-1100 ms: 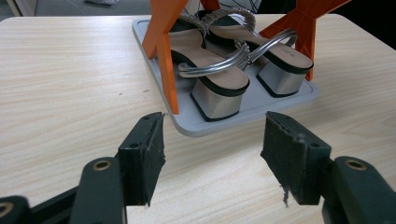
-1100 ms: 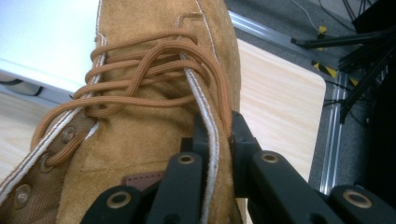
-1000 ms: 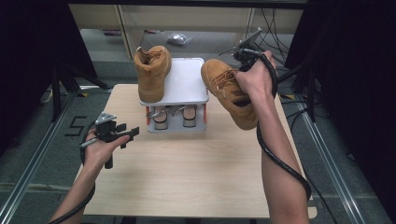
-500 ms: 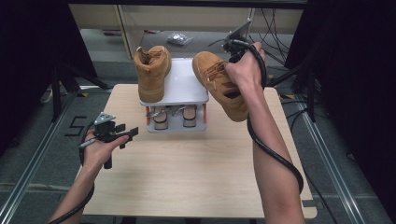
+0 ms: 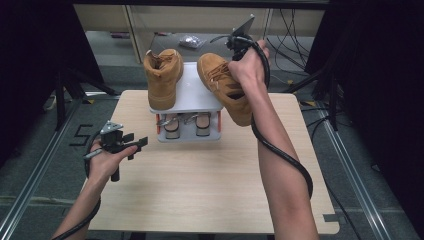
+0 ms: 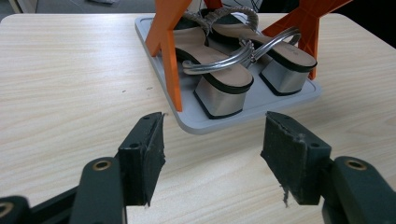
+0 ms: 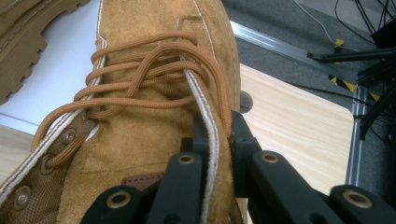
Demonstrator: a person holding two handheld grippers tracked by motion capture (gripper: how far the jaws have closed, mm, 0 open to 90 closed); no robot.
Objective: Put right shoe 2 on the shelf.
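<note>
above the rack (image 5: 200, 95), right tool (image 5: 235, 75) has carried its boot (image 5: 225, 90) leftward (left tool (image 5: 131, 143) unmoved).

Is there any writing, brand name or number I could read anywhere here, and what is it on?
"5": taped or painted on the grey floor left of the table; a further mark beside it is cut off by the table's edge.
The small brown tag on the held boot: no lettering can be read.
Nothing else legible.
</note>
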